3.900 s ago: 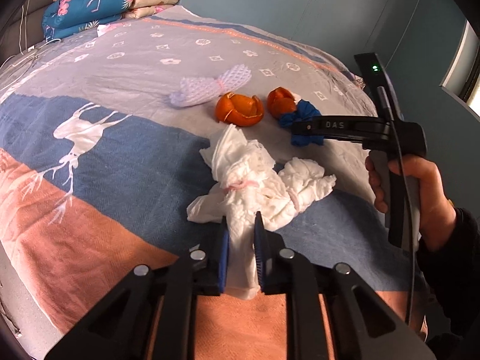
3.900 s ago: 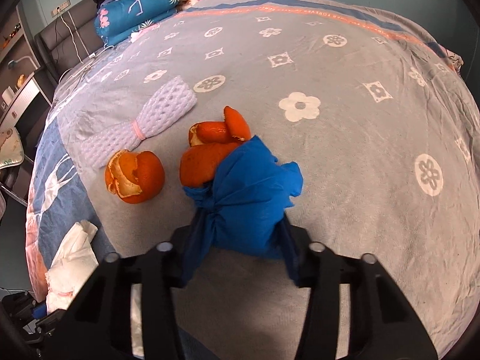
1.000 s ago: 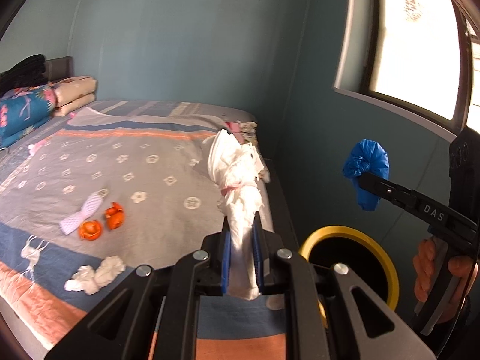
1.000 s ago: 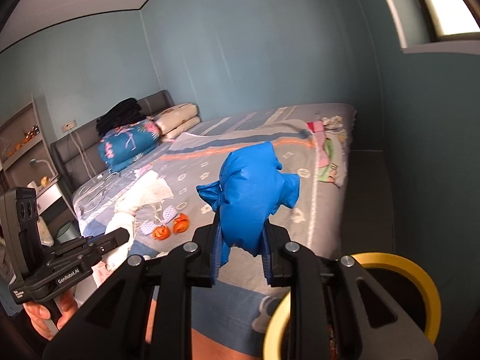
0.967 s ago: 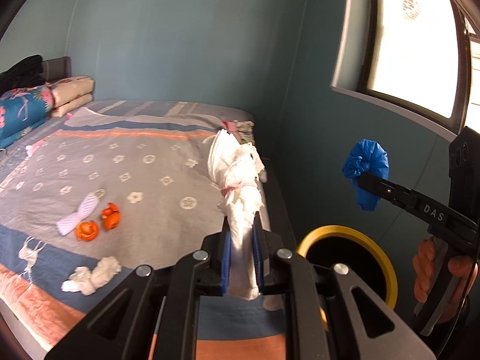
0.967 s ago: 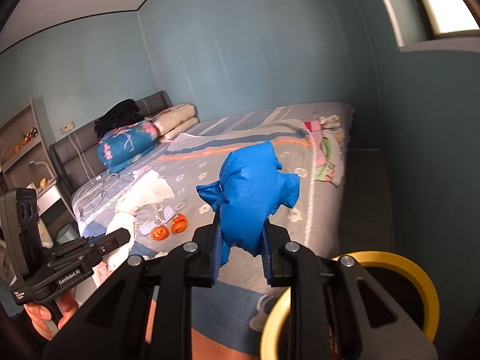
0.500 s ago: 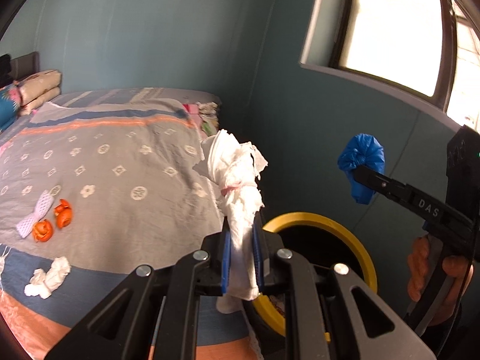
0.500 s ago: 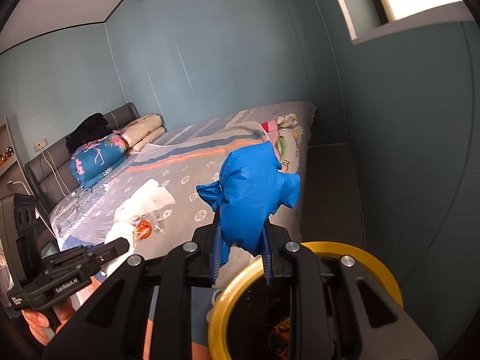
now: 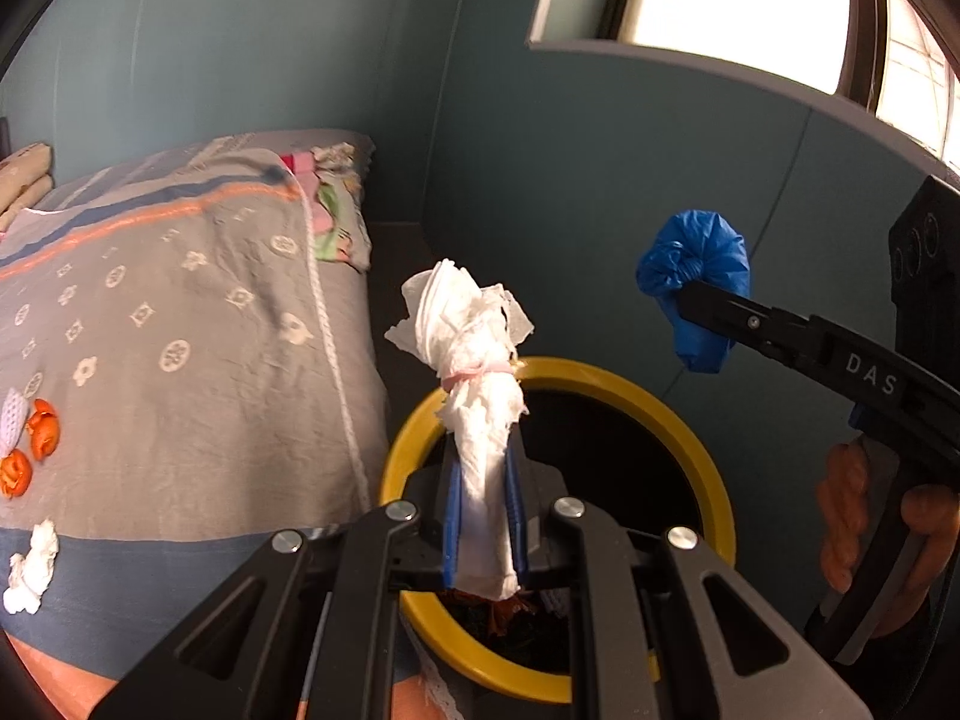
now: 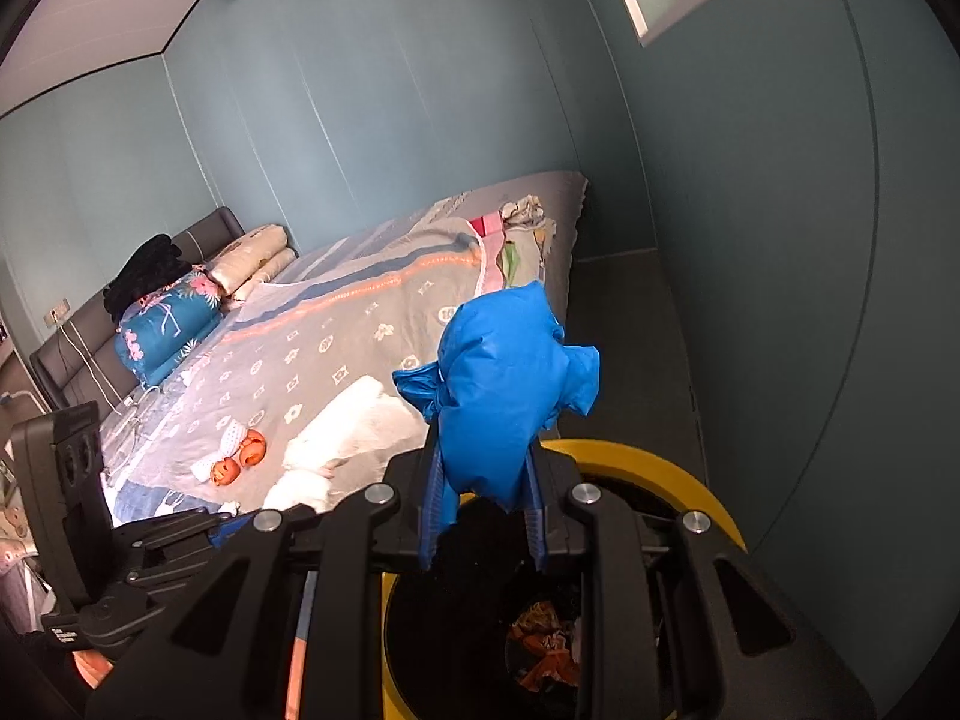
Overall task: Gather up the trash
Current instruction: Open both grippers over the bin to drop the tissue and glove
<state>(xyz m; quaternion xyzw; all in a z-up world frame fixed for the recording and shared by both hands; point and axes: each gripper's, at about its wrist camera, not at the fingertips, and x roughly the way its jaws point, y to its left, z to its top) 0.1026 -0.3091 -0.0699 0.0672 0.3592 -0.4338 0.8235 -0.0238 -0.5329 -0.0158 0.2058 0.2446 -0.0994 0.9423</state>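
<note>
Two grippers above yellow-rimmed bin (image 9: 714, 483) | left gripper (image 9: 483, 519) clamps white tissue bundle (image 9: 474, 360) | right gripper (image 10: 483, 516) clamps blue bag (image 10: 504, 384)

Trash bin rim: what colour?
Yellow. The trash bin rim rings a dark interior and shows best in the left wrist view, below the tissue bundle.

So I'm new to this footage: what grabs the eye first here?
The bright blue bag pinched in the right gripper, over the yellow-rimmed bin. Beside it, the white tissue bundle clamped in the left gripper, over the same bin. Orange peels lie on the bed.
</note>
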